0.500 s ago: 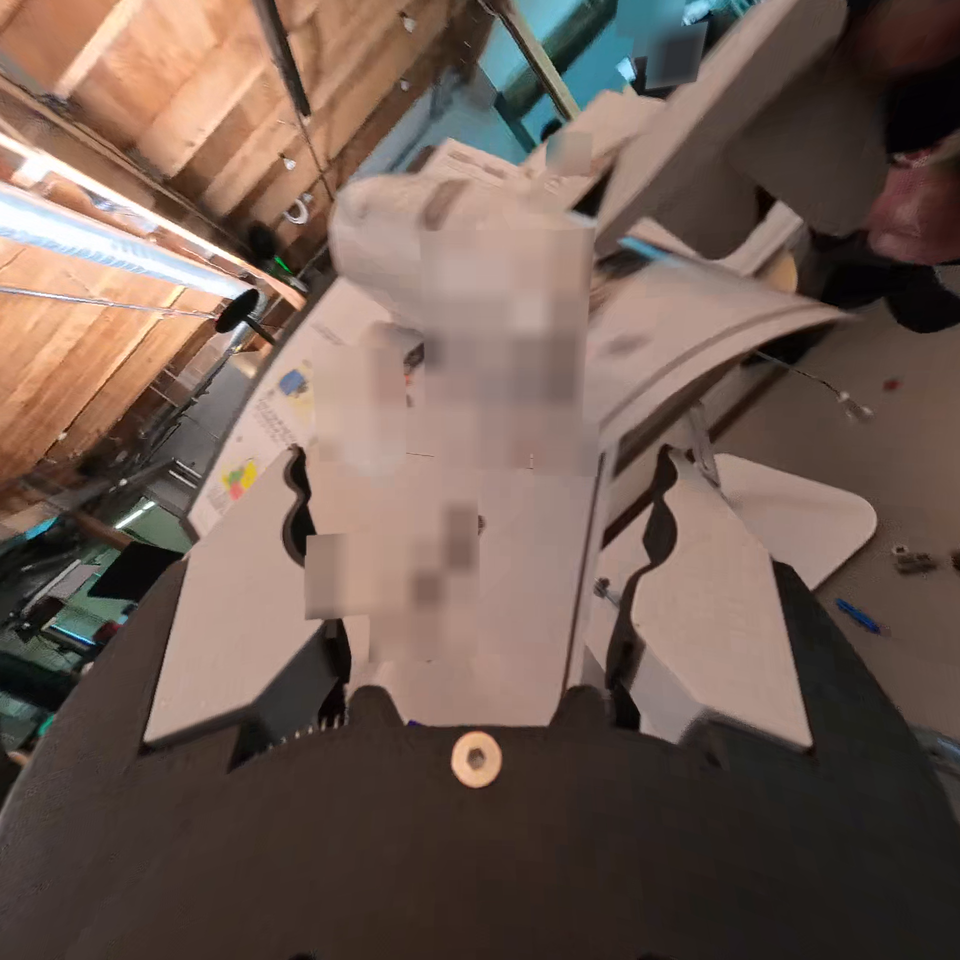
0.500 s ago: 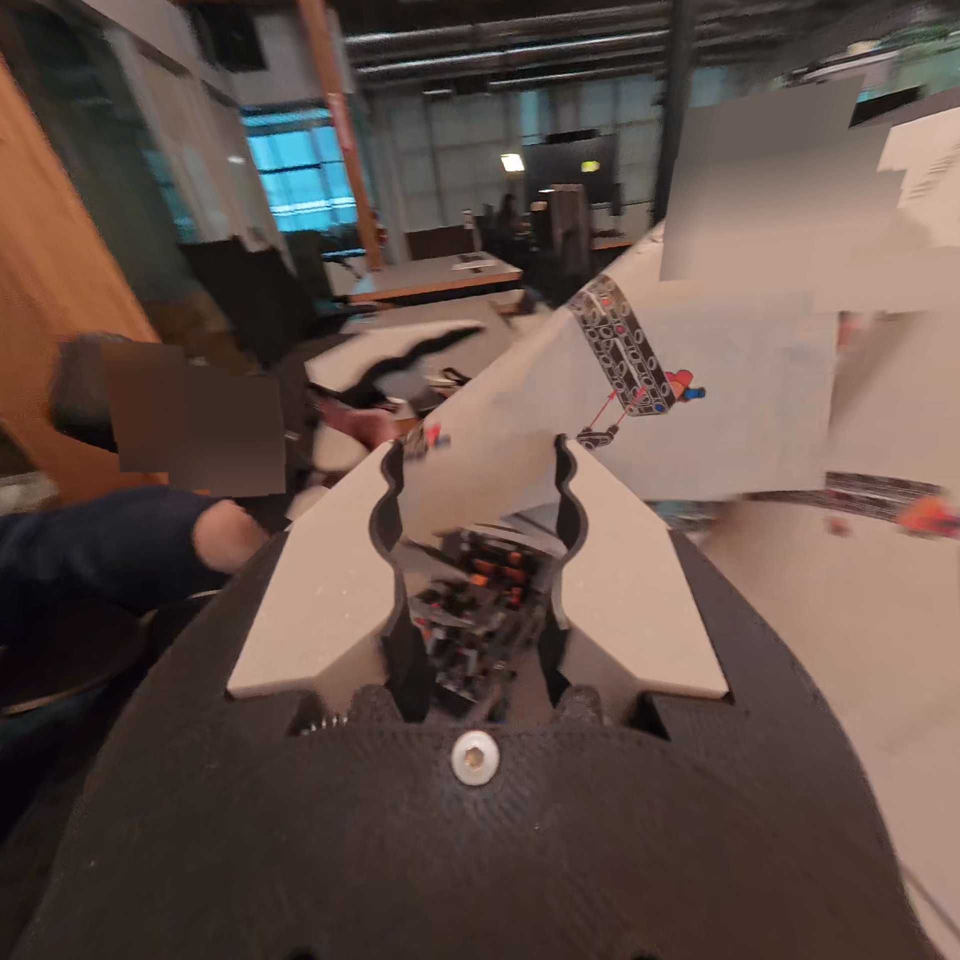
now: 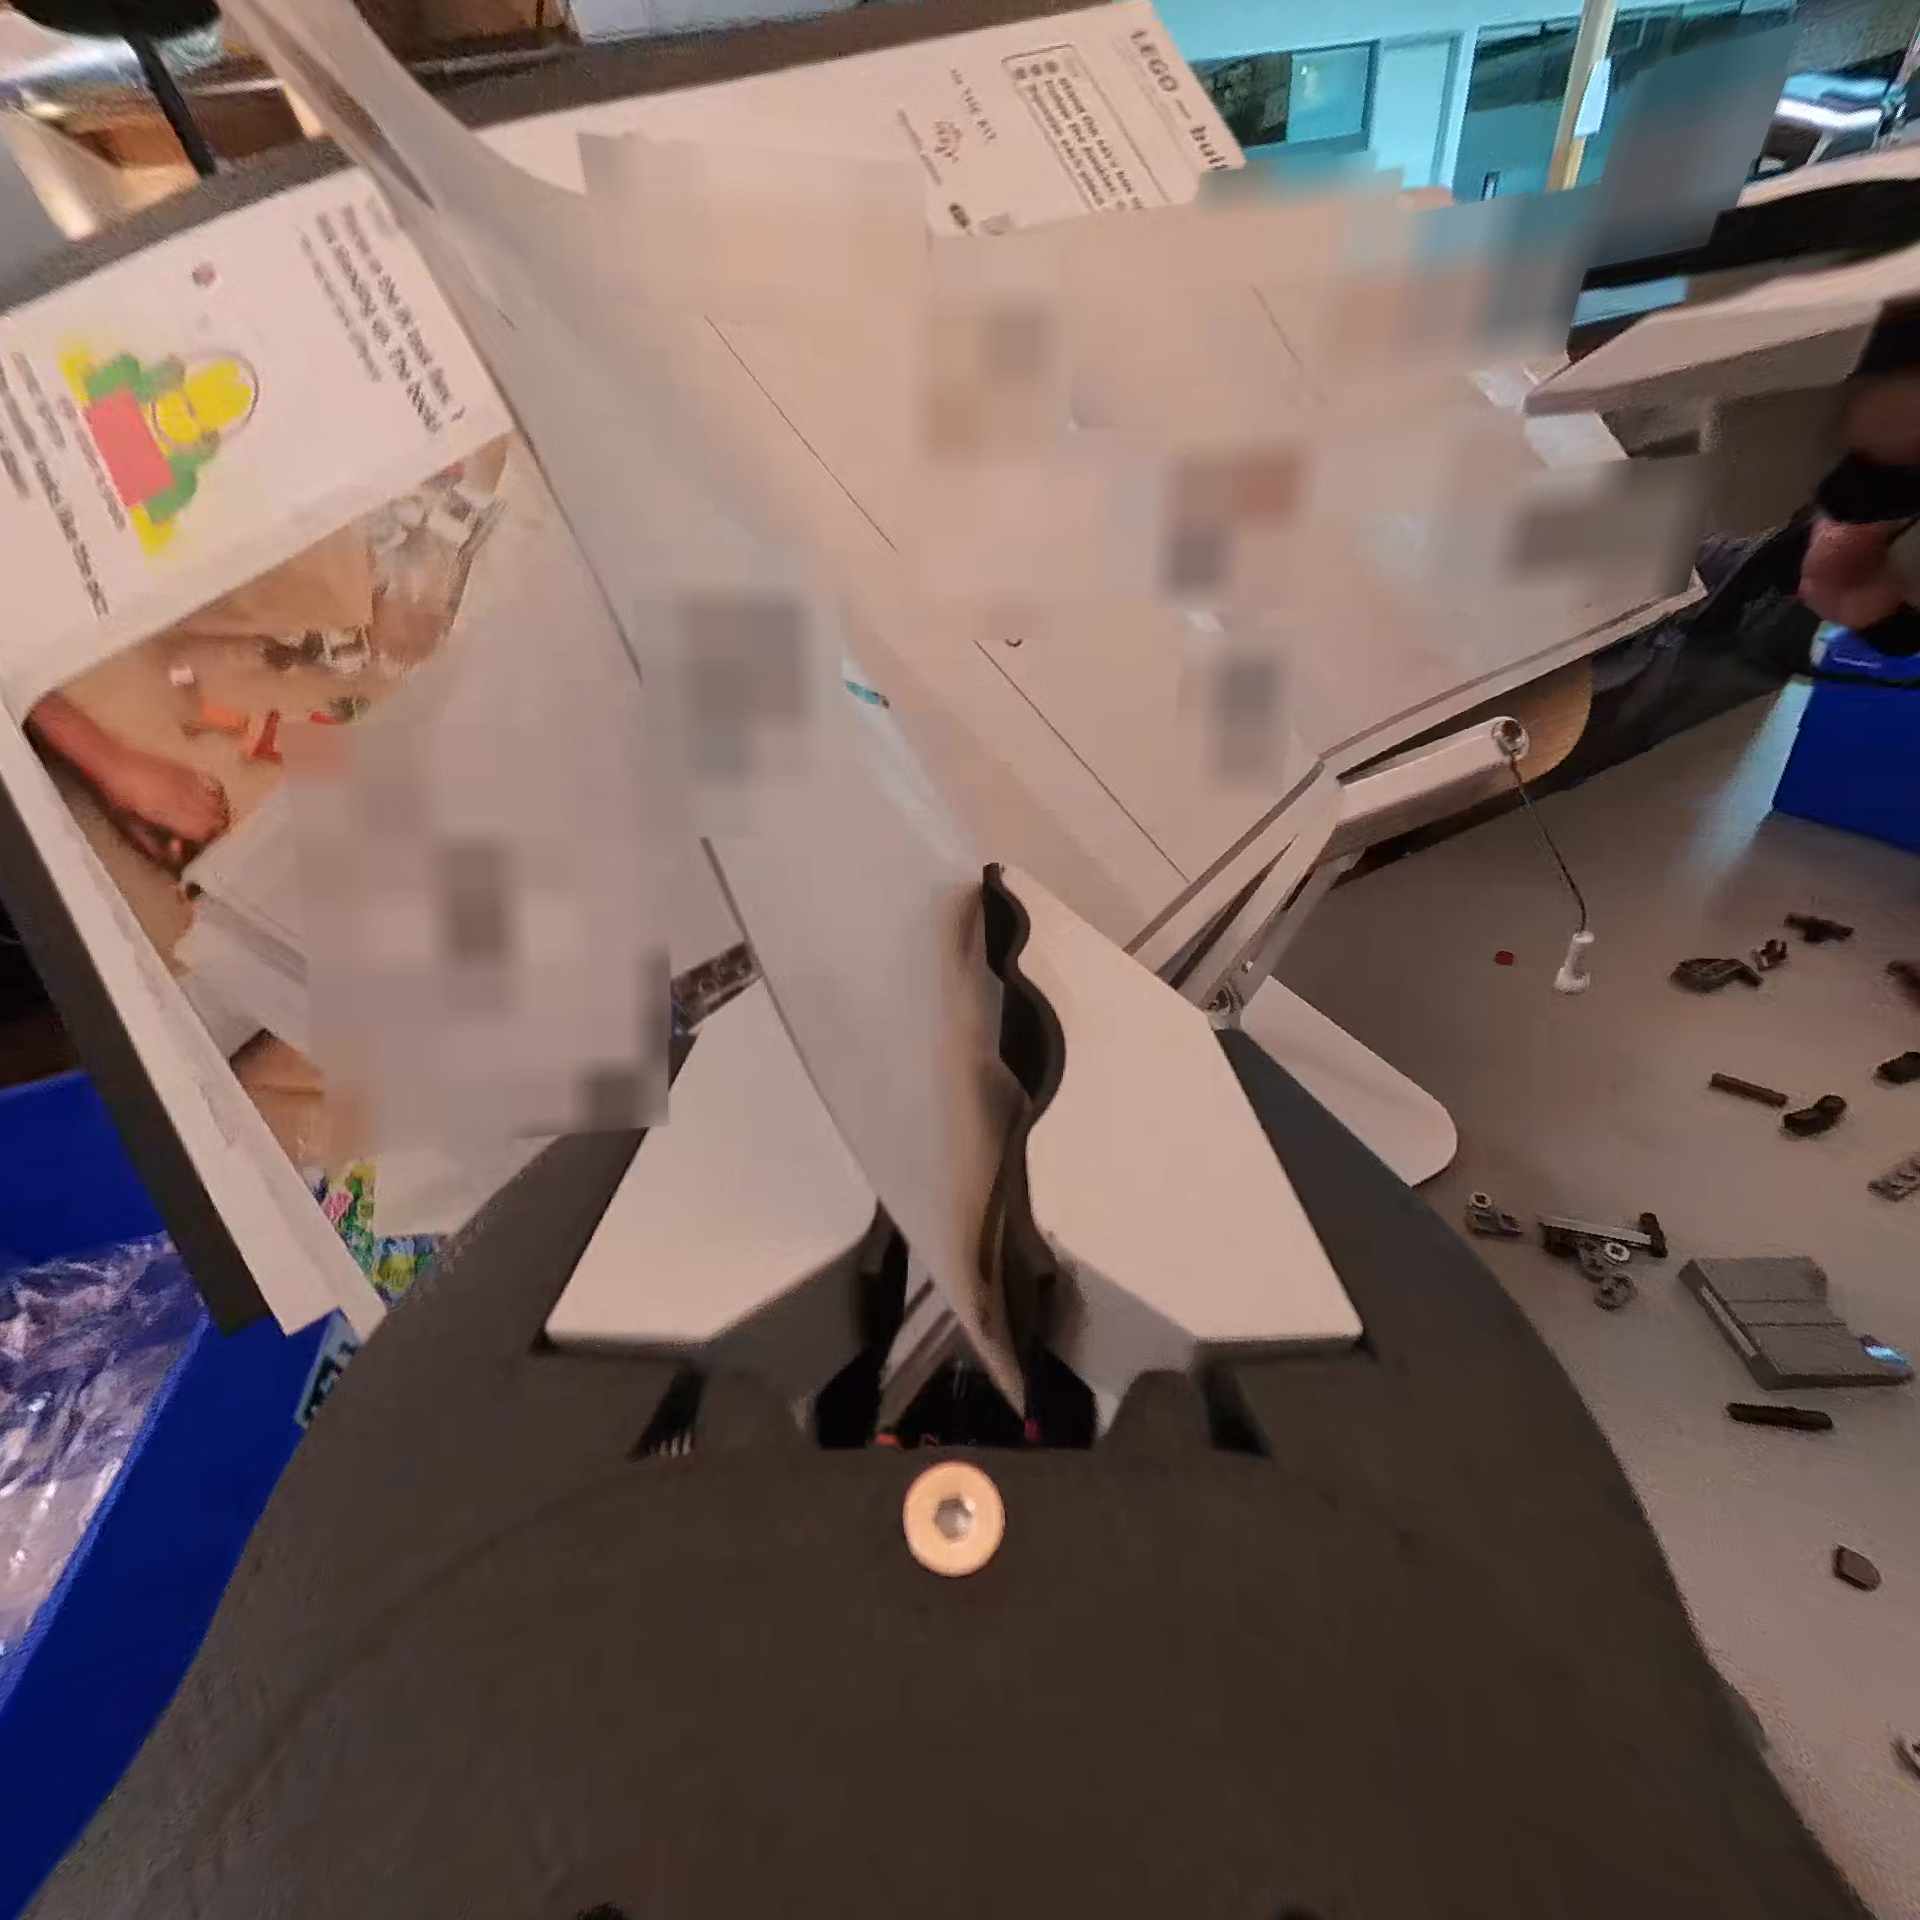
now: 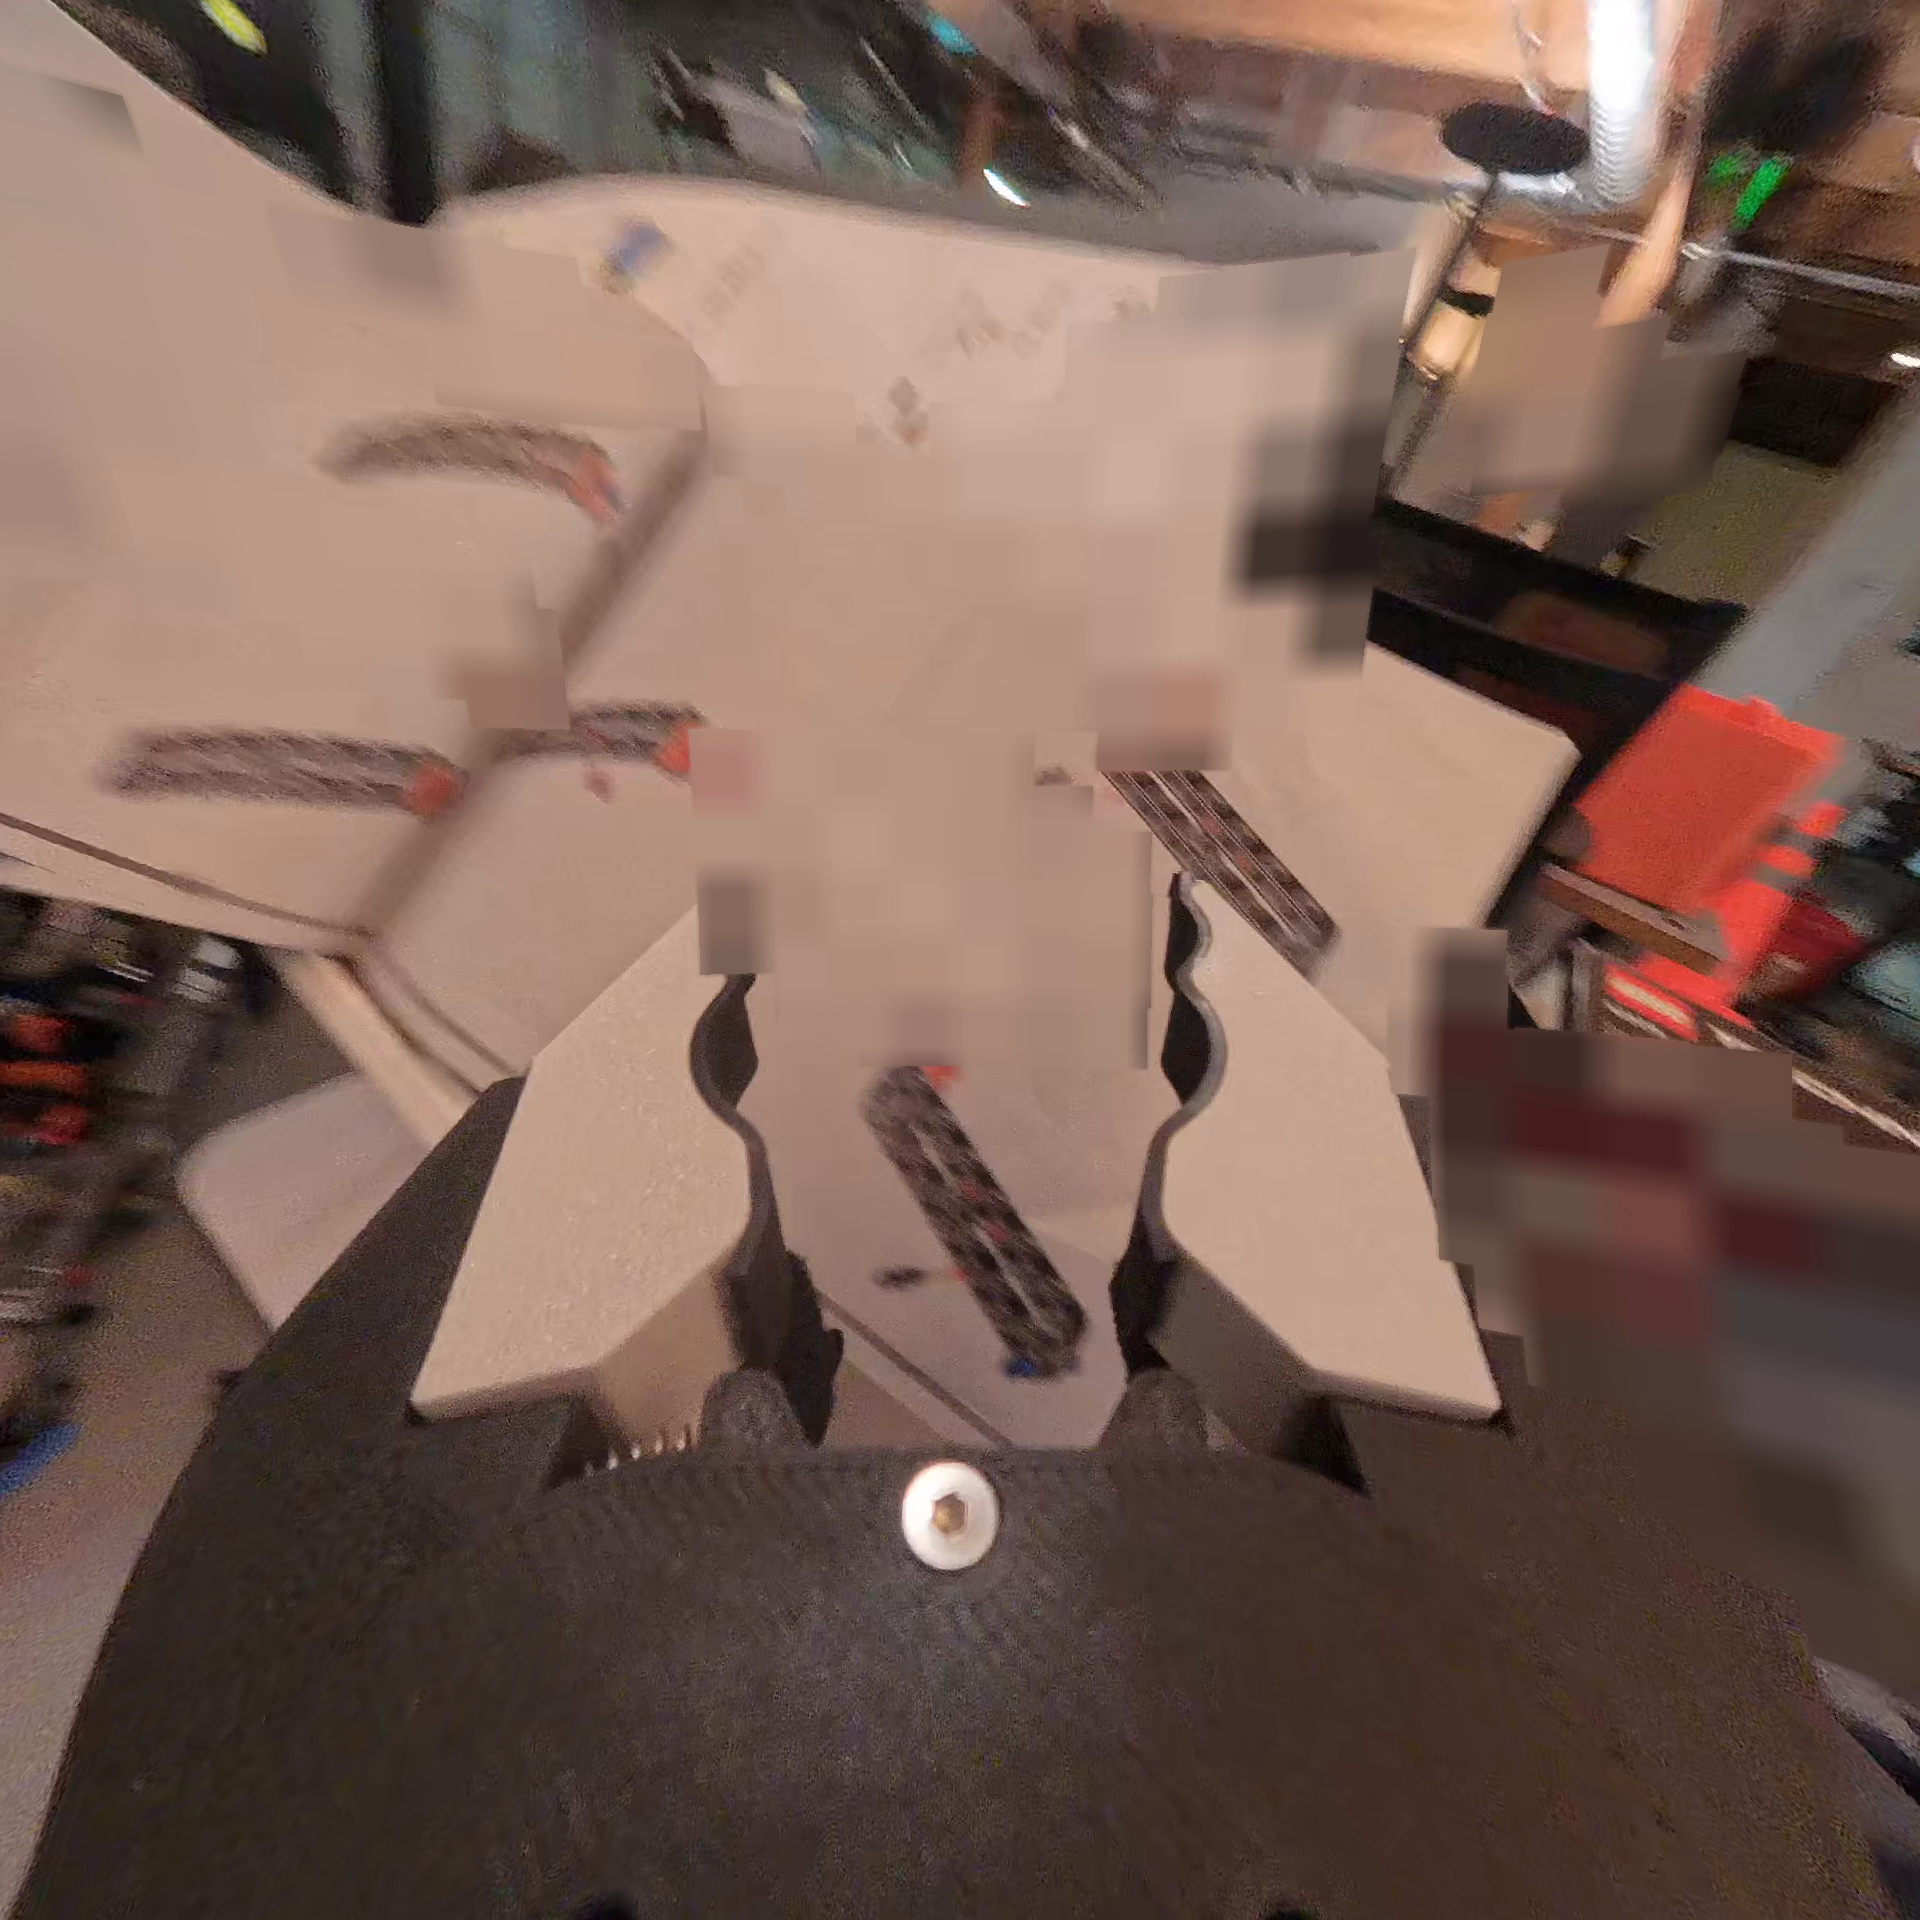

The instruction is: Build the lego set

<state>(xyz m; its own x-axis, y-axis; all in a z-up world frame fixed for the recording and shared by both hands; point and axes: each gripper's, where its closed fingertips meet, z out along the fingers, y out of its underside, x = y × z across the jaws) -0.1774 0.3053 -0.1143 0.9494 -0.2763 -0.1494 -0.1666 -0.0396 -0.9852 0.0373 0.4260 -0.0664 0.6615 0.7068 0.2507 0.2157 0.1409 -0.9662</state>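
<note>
Two claws: left claw [image 3: 935, 1039] pinches one booklet page [image 3: 873, 997]; right claw [image 4: 961, 1081] gapes.

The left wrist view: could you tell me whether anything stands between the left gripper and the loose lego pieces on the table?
Yes. An instruction page runs between the left gripper's jaws, which are shut on it. The loose lego pieces lie off to its right on the table, so the page must be released first.

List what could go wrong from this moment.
The left tongs pinch one thin white instruction page; a pull could tear or crease it. The raised pages hide the work surface from both cameras. Small dark grey lego pieces lie loose on the grey table; a sweeping page might scatter them.
</note>
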